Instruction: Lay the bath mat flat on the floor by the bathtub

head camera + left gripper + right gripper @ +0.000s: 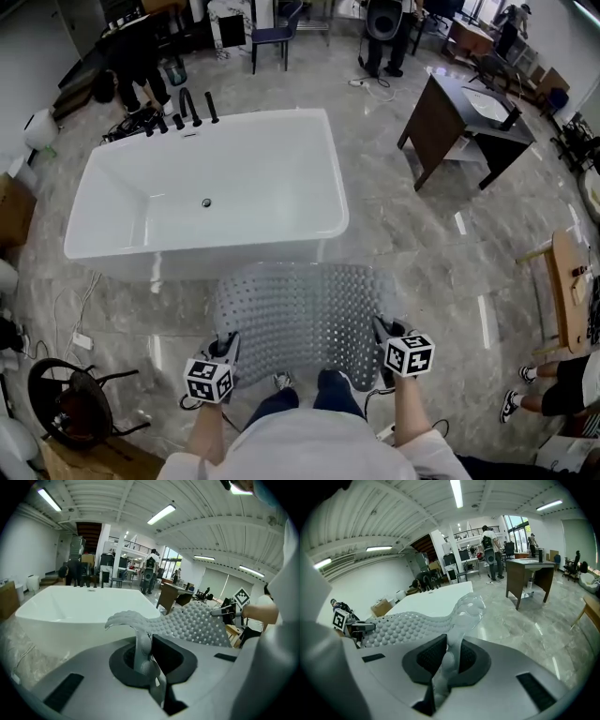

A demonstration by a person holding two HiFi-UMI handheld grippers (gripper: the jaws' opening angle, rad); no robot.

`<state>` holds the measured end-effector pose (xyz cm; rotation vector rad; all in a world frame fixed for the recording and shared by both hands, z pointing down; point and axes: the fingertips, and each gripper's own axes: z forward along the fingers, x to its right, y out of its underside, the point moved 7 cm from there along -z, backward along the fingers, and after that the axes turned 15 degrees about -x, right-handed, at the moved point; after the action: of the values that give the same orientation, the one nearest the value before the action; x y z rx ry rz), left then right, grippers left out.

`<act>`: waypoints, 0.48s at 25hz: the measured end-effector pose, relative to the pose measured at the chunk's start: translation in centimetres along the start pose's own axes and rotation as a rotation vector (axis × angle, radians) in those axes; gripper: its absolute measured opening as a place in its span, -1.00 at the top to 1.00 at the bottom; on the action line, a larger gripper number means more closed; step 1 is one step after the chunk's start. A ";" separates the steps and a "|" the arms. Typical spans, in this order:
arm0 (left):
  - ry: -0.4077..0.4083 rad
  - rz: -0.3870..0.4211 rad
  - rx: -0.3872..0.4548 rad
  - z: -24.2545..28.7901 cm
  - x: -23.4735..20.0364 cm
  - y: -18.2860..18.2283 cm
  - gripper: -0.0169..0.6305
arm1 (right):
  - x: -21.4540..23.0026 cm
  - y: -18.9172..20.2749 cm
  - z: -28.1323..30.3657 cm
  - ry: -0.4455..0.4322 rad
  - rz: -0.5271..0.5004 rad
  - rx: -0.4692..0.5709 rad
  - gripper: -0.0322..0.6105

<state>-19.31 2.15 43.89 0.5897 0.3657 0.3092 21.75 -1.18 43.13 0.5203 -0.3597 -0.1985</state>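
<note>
Both forearms reach forward and down from the person's chest, side by side, one hand on each tool. At near left the left gripper [224, 347] has its fingers [165, 649] closed on the near left corner of the bath mat [305, 314]. At near right the right gripper [383, 331] mirrors it, its fingers [429, 656] clamped on the near right corner. Each pinched corner curls up past the fingers. Stretched between the two, the grey nubbed mat spreads away over the floor [427, 246] toward the near wall of the bathtub [141, 192]. Whether its far edge touches the floor cannot be told.
</note>
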 end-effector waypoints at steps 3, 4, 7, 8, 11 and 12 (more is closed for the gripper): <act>-0.026 -0.001 -0.004 0.8 0.4 -0.4 0.82 | 1.0 -0.6 1.0 -0.017 -0.013 -0.016 0.77; -0.036 0.001 -0.006 1.1 0.5 -0.5 0.82 | 1.4 -0.8 1.3 -0.019 -0.015 -0.018 0.76; -0.053 0.003 -0.008 2.3 0.6 -0.7 0.82 | 2.3 -1.1 2.3 -0.016 -0.022 -0.027 0.76; -0.057 0.001 -0.008 2.6 0.6 -0.7 0.82 | 2.5 -1.2 2.7 -0.016 -0.024 -0.032 0.76; -0.068 -0.001 -0.015 3.4 0.5 -0.6 0.82 | 2.8 -1.5 3.6 -0.015 -0.031 -0.040 0.76; -0.071 -0.001 -0.019 3.8 0.4 -0.5 0.82 | 3.0 -1.5 3.9 -0.011 -0.034 -0.042 0.77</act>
<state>-17.27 0.10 46.37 0.5806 0.2949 0.2896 22.88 -5.07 46.34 0.4841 -0.3565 -0.2419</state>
